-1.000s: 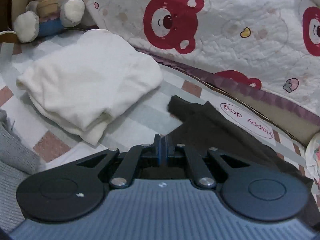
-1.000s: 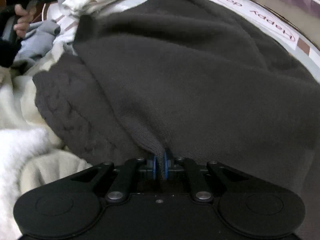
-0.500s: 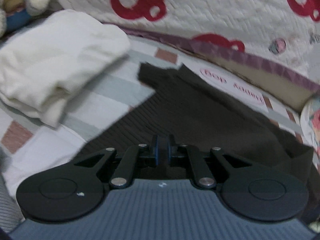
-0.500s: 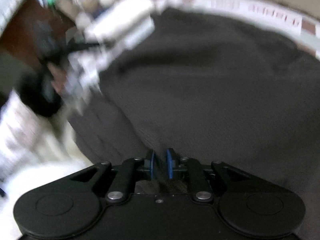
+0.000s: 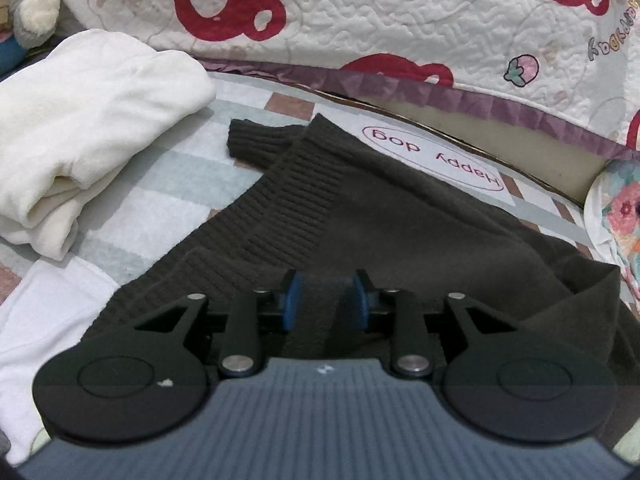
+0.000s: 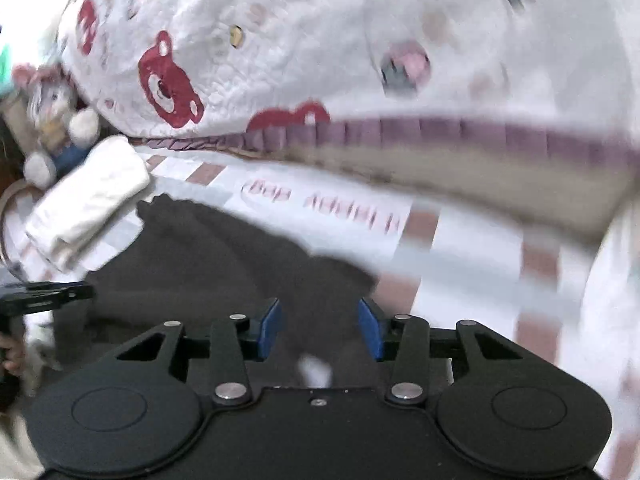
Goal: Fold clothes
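A dark brown knit sweater lies folded on the checked bed sheet, its ribbed hem and cuff toward the far left. My left gripper hangs low over its near edge. Its jaws are opening, and a loose ridge of the knit sits between the blue pads without being pressed. The right wrist view is blurred. There my right gripper is raised above the sweater, its jaws opening wide with nothing held between them. The left gripper and a person's hand show at that view's left edge.
A folded cream garment lies left of the sweater. A white quilt with red bears rises along the far side. A plush toy sits at the far left, a floral pillow at the right. A "Happy dog" label marks the sheet.
Both grippers were shut on the sweater and have now parted their jaws. The left sank toward the bed with the cloth. The right let go, rose and swung toward the quilt.
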`<act>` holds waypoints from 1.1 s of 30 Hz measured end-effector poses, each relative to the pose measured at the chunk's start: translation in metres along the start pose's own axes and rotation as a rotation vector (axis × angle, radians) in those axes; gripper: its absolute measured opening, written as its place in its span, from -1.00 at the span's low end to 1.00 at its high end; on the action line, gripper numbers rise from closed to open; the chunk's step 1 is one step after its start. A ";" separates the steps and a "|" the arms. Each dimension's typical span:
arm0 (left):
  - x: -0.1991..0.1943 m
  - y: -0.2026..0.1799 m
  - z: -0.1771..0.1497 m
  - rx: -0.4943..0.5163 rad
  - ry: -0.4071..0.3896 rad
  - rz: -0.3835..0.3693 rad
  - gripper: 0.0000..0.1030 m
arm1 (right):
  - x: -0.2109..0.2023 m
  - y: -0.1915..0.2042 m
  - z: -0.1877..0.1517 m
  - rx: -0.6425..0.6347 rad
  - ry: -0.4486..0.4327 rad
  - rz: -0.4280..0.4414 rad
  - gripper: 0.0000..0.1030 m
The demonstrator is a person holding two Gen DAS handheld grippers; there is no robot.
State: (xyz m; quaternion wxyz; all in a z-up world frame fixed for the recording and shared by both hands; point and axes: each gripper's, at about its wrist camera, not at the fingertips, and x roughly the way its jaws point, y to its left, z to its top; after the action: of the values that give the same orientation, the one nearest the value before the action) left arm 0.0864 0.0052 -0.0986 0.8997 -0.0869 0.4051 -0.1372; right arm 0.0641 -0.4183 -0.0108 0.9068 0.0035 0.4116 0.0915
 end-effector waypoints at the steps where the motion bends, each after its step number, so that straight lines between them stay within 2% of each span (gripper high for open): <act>1: 0.001 0.000 0.000 0.002 -0.003 0.004 -0.38 | -0.001 -0.004 0.013 -0.053 -0.003 -0.018 -0.05; 3: 0.003 0.001 0.000 -0.007 -0.002 0.015 -0.34 | 0.011 -0.008 0.033 -0.132 0.006 -0.039 -0.05; 4: 0.004 0.005 0.002 -0.059 0.010 0.001 -0.29 | 0.020 -0.011 0.039 -0.152 0.010 -0.044 -0.05; 5: 0.006 0.012 0.005 -0.157 0.035 -0.035 -0.15 | 0.028 -0.017 0.040 -0.162 0.014 -0.045 -0.05; 6: 0.008 0.018 0.008 -0.231 0.061 -0.069 -0.12 | 0.039 -0.022 0.038 -0.168 0.012 -0.043 -0.06; 7: 0.012 0.018 0.012 -0.241 0.078 -0.070 -0.12 | 0.049 -0.027 0.032 -0.156 0.012 -0.042 -0.16; 8: 0.015 0.016 0.017 -0.232 0.093 -0.061 -0.12 | 0.060 -0.033 0.026 -0.142 0.012 -0.041 -0.29; 9: 0.019 0.014 0.023 -0.223 0.108 -0.051 -0.12 | 0.070 -0.038 0.019 -0.129 0.012 -0.039 -0.74; 10: 0.024 0.008 0.028 -0.174 0.123 -0.025 -0.12 | 0.076 -0.043 0.013 -0.111 0.018 -0.031 -0.93; 13: 0.041 -0.008 0.054 -0.024 0.115 0.036 -0.11 | 0.090 -0.054 0.000 -0.059 0.032 -0.001 -0.92; 15: 0.054 -0.010 0.072 0.024 0.077 0.045 -0.06 | 0.093 -0.057 0.000 -0.042 0.043 0.027 -0.85; 17: 0.067 -0.006 0.084 0.019 0.051 0.044 0.02 | 0.096 -0.058 0.001 -0.038 0.064 0.058 -0.73; 19: 0.083 0.002 0.092 -0.021 0.069 0.028 0.02 | 0.099 -0.054 0.001 -0.071 0.089 0.064 -0.16; 20: 0.090 0.005 0.093 -0.035 0.084 0.016 0.02 | 0.099 -0.052 -0.001 -0.086 0.101 0.075 -0.05; 23: 0.102 0.001 0.091 -0.004 0.101 -0.010 0.02 | 0.103 -0.044 -0.007 -0.152 0.137 0.098 -0.01; 28: 0.104 -0.002 0.081 -0.010 0.119 0.005 0.02 | 0.128 -0.024 -0.016 -0.359 0.219 0.006 0.01; 33: 0.096 0.006 0.074 0.010 0.119 0.059 0.03 | 0.165 -0.021 -0.009 -0.225 0.263 0.137 0.05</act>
State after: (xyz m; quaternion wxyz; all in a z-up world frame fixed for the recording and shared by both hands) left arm 0.2041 -0.0163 -0.1190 0.8781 -0.0623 0.4597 -0.1174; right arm 0.1672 -0.4120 -0.1422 0.8315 -0.0818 0.5124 0.1982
